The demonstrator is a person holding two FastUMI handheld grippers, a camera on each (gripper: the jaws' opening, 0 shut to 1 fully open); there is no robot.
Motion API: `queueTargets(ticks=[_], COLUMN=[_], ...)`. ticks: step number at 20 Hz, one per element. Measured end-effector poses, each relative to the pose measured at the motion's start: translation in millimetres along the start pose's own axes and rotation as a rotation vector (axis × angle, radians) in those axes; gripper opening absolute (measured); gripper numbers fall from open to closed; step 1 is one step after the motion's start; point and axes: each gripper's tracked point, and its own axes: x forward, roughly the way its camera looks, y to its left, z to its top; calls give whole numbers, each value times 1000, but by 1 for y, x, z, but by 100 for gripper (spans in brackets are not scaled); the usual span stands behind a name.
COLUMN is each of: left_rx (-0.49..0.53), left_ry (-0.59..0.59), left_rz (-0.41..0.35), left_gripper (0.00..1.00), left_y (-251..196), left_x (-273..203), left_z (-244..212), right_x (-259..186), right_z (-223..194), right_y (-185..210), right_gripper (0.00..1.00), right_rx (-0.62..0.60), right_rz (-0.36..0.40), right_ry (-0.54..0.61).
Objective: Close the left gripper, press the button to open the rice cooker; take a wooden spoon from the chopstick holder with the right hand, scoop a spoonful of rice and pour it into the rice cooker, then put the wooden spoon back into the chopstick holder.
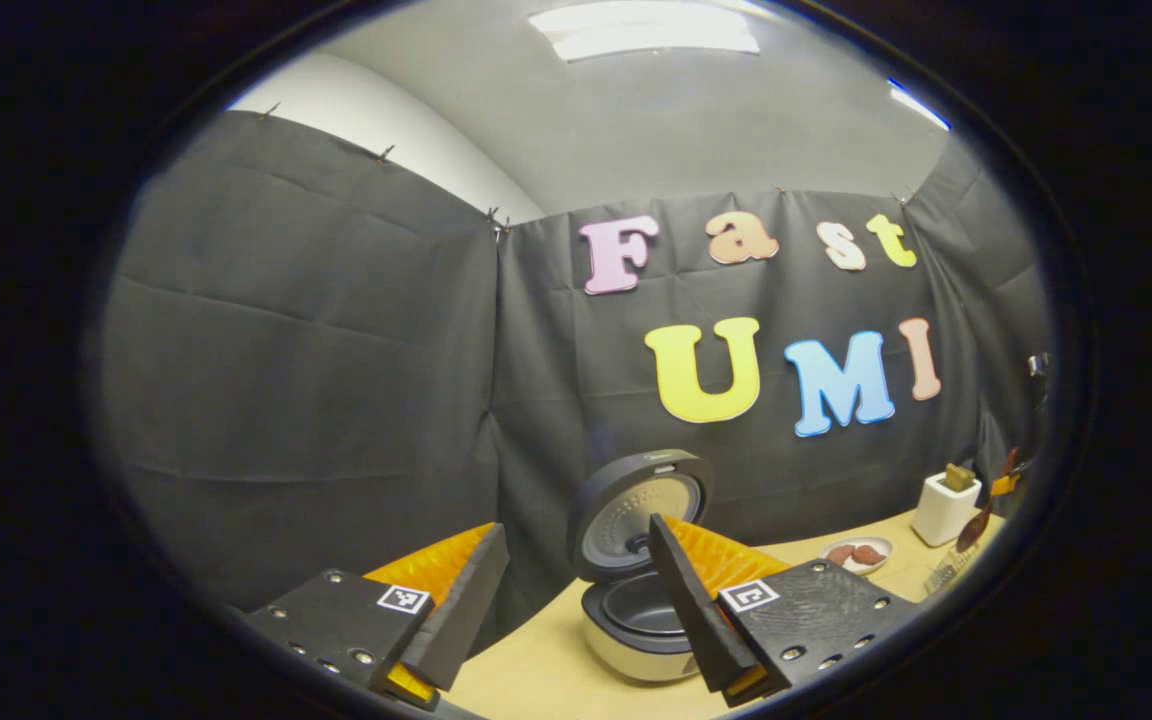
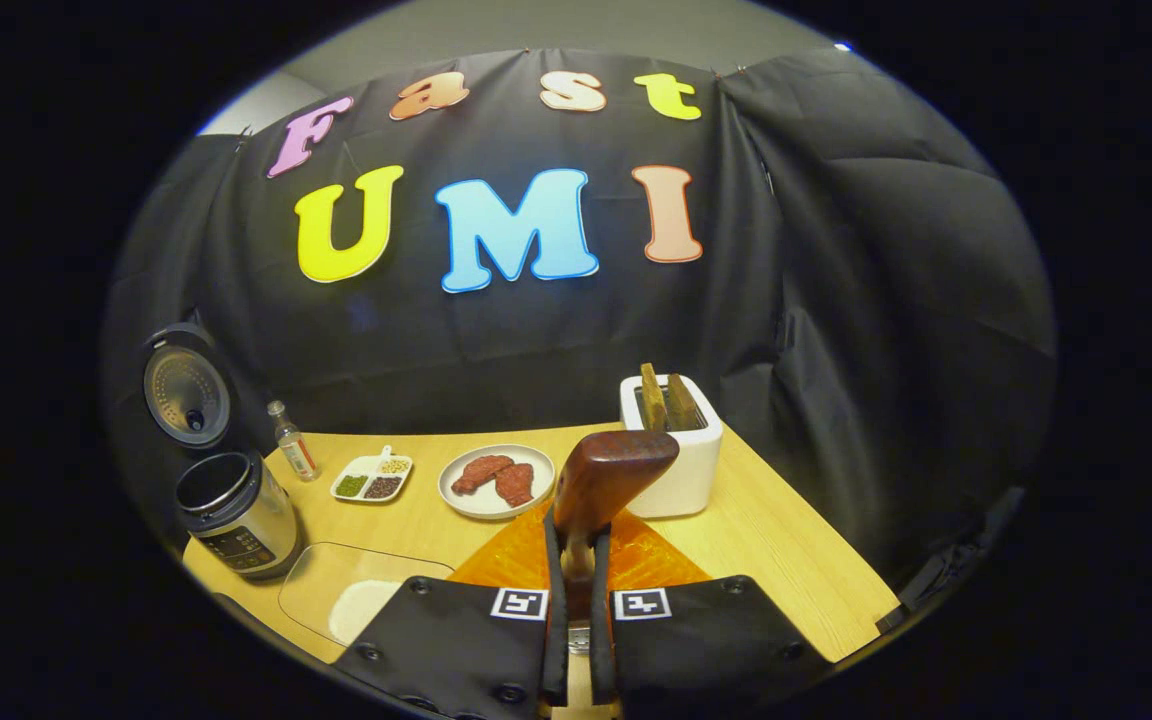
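Note:
The rice cooker (image 1: 636, 610) stands open on the wooden table, its lid (image 1: 641, 510) tipped up, just beyond my left gripper (image 1: 576, 535), whose fingers are spread wide and open with nothing between them. In the right gripper view the same cooker (image 2: 236, 515) sits at the far left with its lid (image 2: 186, 385) raised. My right gripper (image 2: 576, 590) is shut on the handle of a wooden spoon (image 2: 608, 480), whose bowl points up and forward. Behind it stands the white chopstick holder (image 2: 676, 460) with wooden pieces sticking out. A clear tray with white rice (image 2: 361, 605) lies at the front left.
A plate of reddish meat (image 2: 496, 482), a small divided dish (image 2: 373, 478) and a little bottle (image 2: 293, 440) line the back of the table (image 2: 786, 540). The left gripper view shows the plate (image 1: 858, 553) and holder (image 1: 944, 505) at the far right.

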Motion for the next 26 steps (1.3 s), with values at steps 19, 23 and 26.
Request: queueTargets(ticks=[19, 23, 26], left_rx=[-28, -33, -35], left_ry=[36, 59, 67], left_rz=[-51, -44, -42], left_gripper=[89, 89, 89], left_y=[16, 25, 30], left_x=[50, 60, 62], left_z=[-38, -51, -55], right_x=[5, 14, 17], right_z=[-60, -80, -91], right_y=[138, 149, 154], right_gripper=[10, 10, 10], right_rx=[-192, -299, -363], right_rz=[157, 140, 127], right_ry=[78, 89, 94])
